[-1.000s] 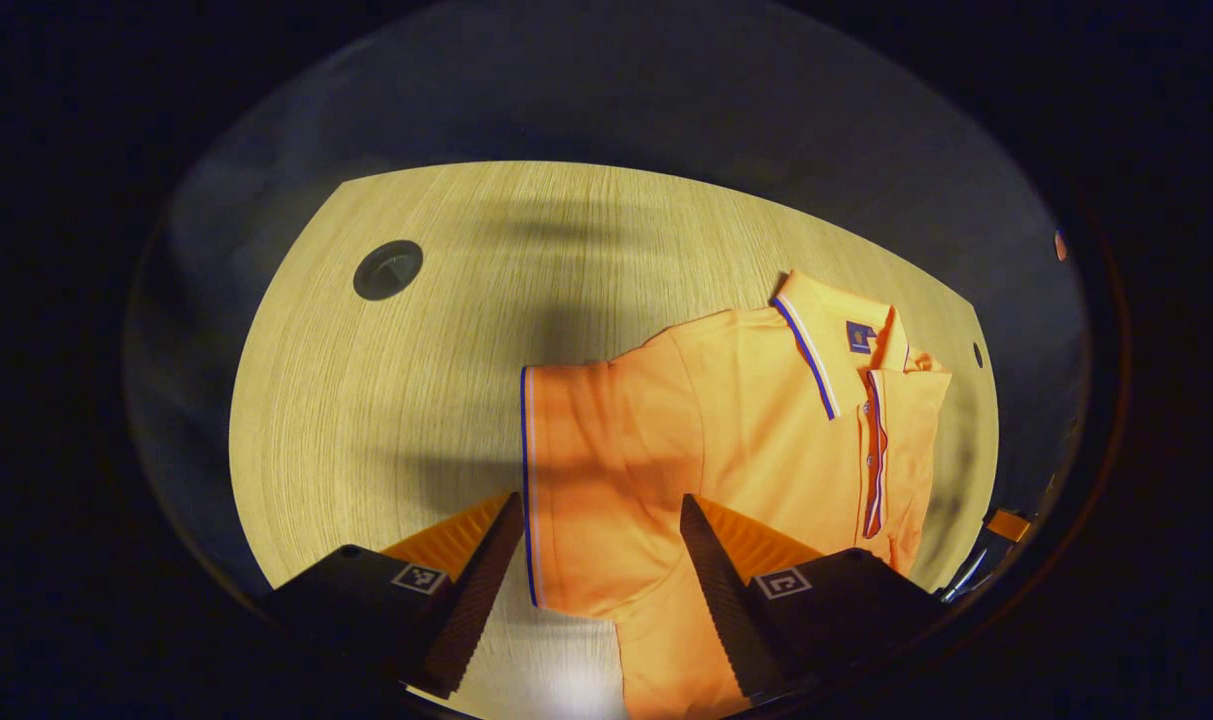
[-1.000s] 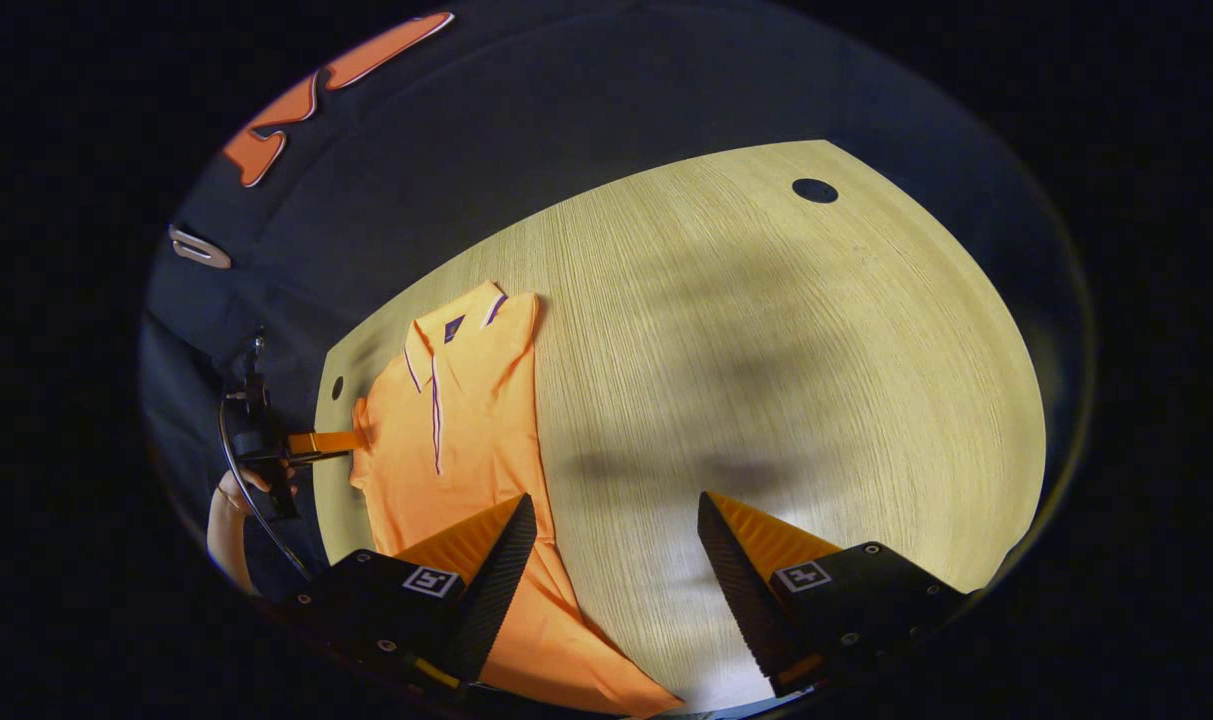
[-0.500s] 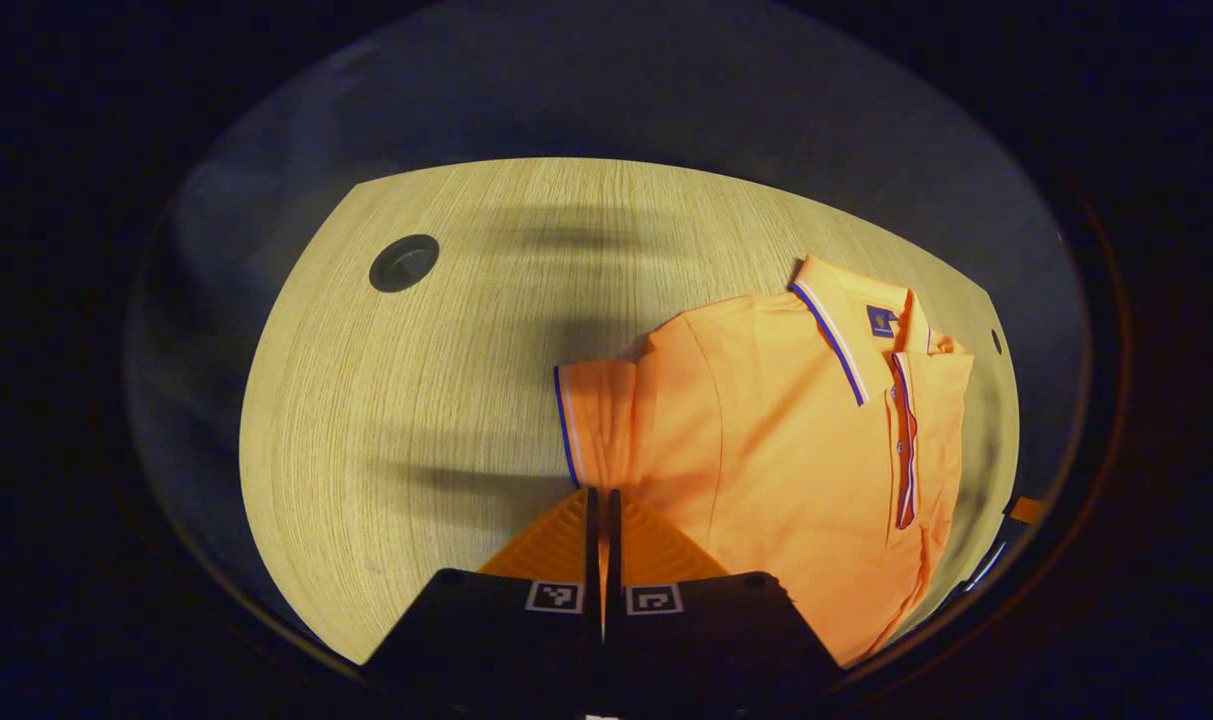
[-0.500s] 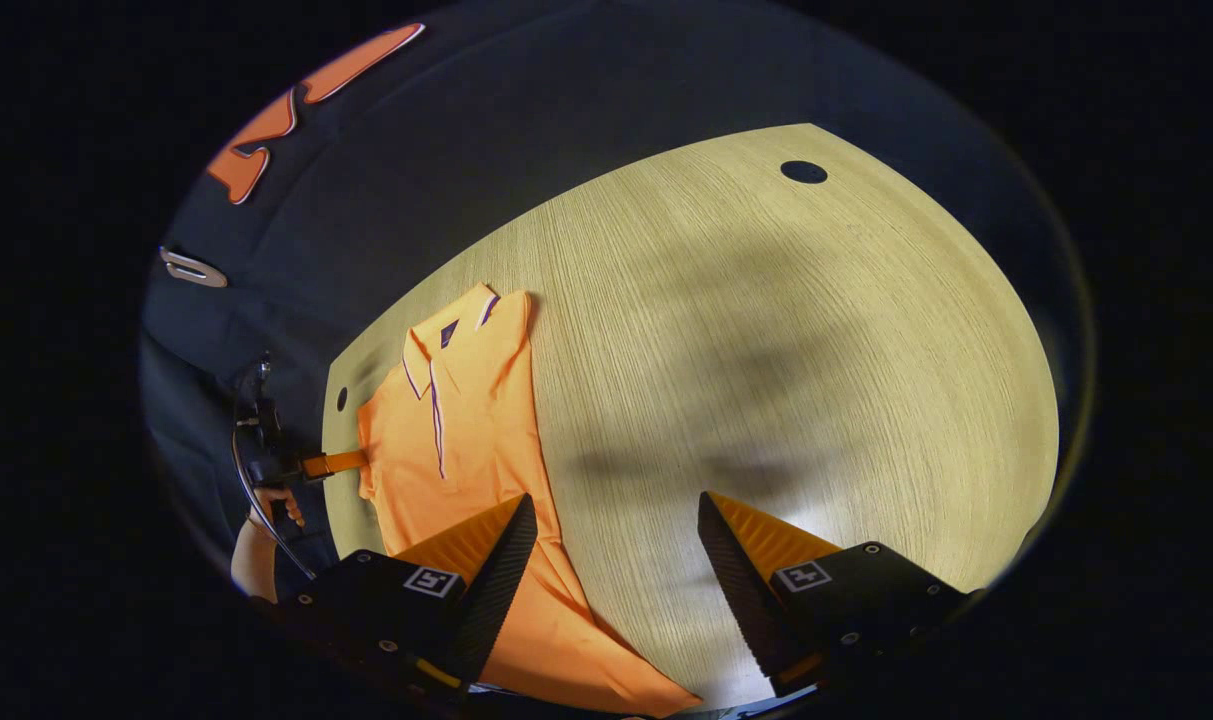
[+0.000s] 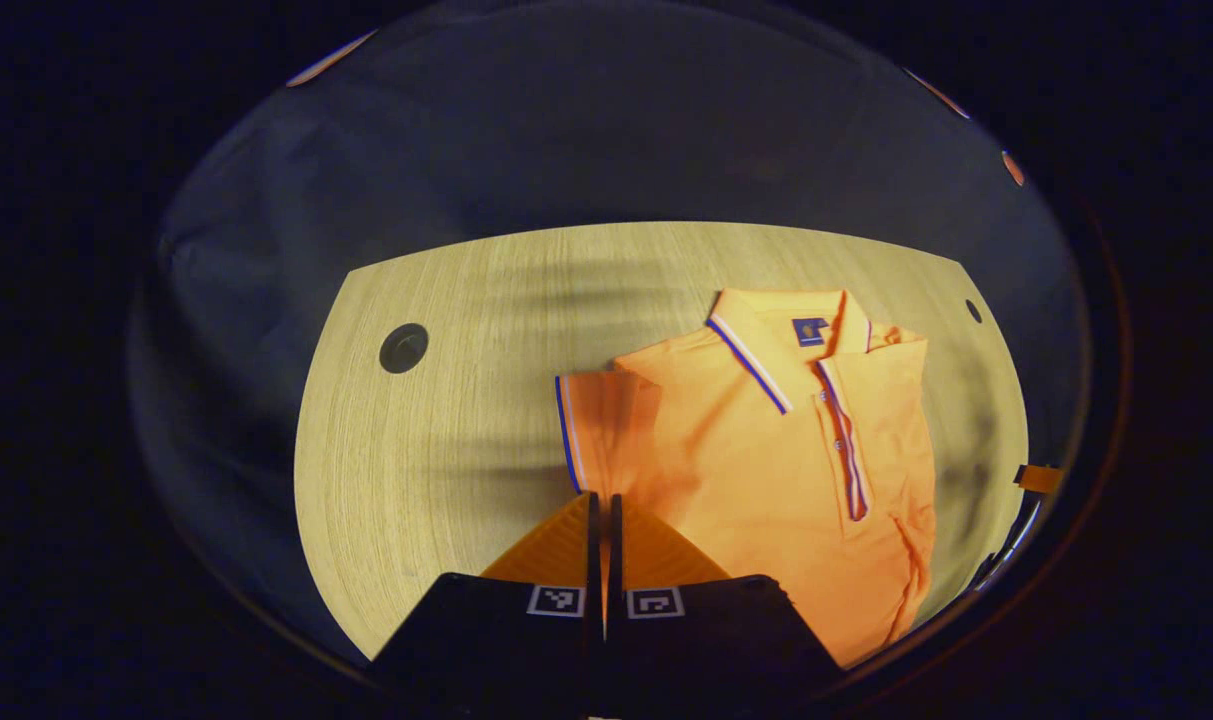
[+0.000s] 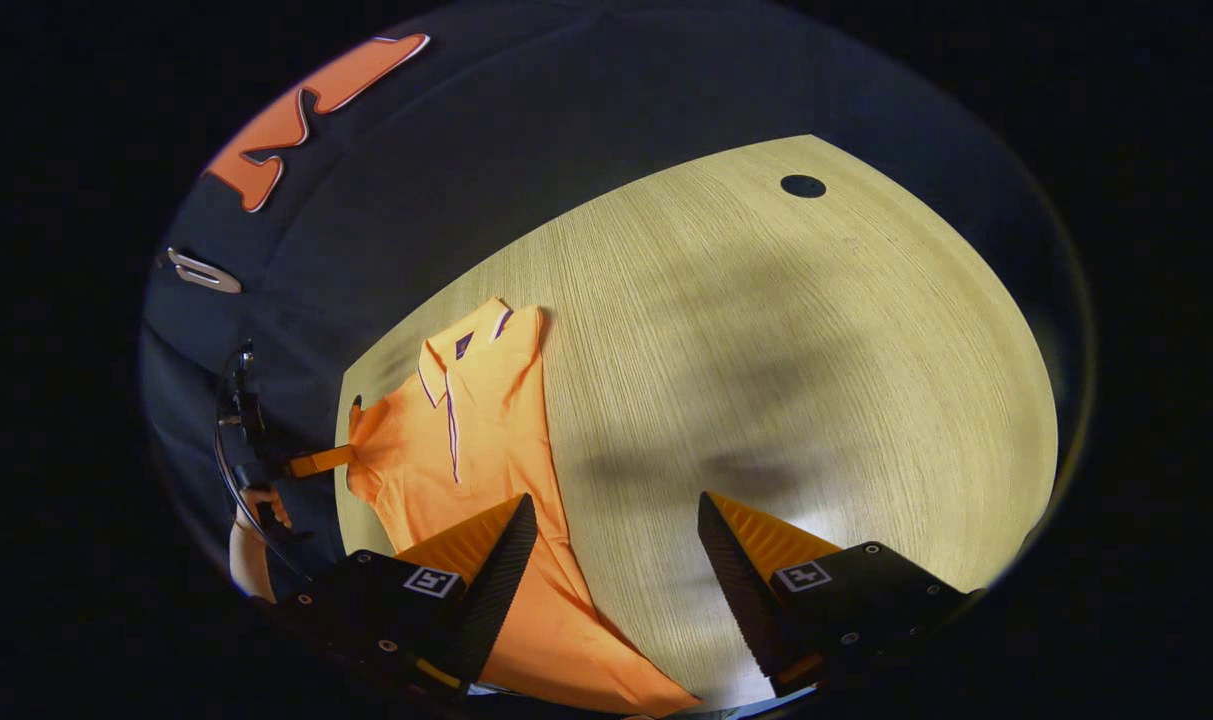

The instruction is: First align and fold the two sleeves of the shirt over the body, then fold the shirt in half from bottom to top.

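Wooden table (image 5: 446, 420) carried the shirt (image 5: 766, 450) flat. Your left gripper (image 5: 600, 505) pinched the sleeve (image 5: 596, 425), mid-fold; your right gripper (image 6: 616, 540) hung spread. Next, I judged, carry that sleeve across the body.

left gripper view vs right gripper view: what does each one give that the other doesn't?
Left gripper view: left claw closed on the blue-trimmed short sleeve, cuff stripe close up. Right gripper view: right claw open over the shirt's edge, plus a hand holding the left claw's handle. Shared: orange polo shirt on the light wooden table, with its striped collar.
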Demonstrator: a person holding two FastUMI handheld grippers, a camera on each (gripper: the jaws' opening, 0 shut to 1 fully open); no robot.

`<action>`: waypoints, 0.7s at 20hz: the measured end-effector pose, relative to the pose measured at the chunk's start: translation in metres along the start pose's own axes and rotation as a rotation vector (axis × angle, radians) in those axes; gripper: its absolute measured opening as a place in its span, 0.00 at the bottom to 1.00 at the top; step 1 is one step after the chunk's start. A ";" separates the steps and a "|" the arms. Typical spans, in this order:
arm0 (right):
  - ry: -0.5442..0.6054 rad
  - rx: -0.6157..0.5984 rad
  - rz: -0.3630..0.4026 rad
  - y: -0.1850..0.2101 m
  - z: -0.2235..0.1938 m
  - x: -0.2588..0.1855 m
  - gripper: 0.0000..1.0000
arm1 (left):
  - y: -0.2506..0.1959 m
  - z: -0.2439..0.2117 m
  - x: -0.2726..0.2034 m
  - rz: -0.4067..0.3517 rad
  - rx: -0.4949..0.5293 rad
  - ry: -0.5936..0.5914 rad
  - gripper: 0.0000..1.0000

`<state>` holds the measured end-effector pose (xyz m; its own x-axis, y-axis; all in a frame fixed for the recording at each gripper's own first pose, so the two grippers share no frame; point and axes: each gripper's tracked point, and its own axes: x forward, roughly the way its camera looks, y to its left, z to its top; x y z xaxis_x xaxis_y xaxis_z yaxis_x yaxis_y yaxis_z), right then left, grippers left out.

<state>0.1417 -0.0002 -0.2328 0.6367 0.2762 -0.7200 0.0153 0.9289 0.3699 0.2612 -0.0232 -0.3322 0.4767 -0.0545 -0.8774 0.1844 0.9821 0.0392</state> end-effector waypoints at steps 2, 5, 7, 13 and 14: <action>-0.010 -0.002 0.009 -0.001 0.001 -0.003 0.99 | -0.035 0.005 -0.008 -0.065 -0.003 -0.005 0.01; -0.024 -0.005 0.008 -0.008 0.002 -0.014 0.99 | -0.090 0.005 -0.015 -0.172 -0.066 0.031 0.01; -0.029 -0.002 0.005 -0.012 0.000 -0.019 0.99 | -0.131 0.000 -0.013 -0.275 -0.136 0.070 0.02; -0.038 -0.032 -0.017 -0.018 -0.013 -0.030 0.99 | -0.163 -0.014 -0.020 -0.405 -0.300 0.082 0.98; -0.040 -0.044 -0.022 -0.016 -0.015 -0.033 0.99 | -0.153 -0.018 -0.026 -0.388 -0.299 0.069 0.99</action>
<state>0.1087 -0.0208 -0.2237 0.6672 0.2466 -0.7029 -0.0041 0.9448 0.3276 0.2046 -0.1683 -0.3238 0.3616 -0.4241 -0.8303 0.0772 0.9011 -0.4267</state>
